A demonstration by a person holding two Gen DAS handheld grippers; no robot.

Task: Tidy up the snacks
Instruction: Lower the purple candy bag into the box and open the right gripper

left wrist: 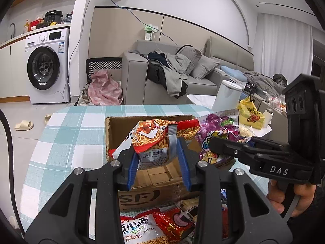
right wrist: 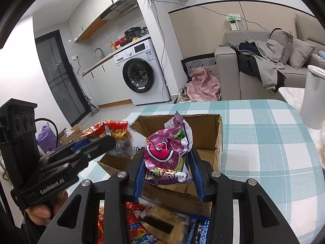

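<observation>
Left hand-held gripper point(left wrist: 160, 152) is clamped on an orange noodle-snack bag point(left wrist: 154, 136), held over the open cardboard box point(left wrist: 113, 126). At its 3 o'clock, the right hand-held gripper point(right wrist: 168, 162) is clamped on a purple snack bag point(right wrist: 166, 148), also above the box. The box floor looks bare. Loose packets point(right wrist: 158, 223) wait on the checked counter point(right wrist: 264, 142) at 6 o'clock. Judged early: most snacks left.

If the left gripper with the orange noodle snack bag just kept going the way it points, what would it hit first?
Probably the open cardboard box: the left gripper, shut on the orange snack bag, points down into it. Depth is hard to judge.
</observation>
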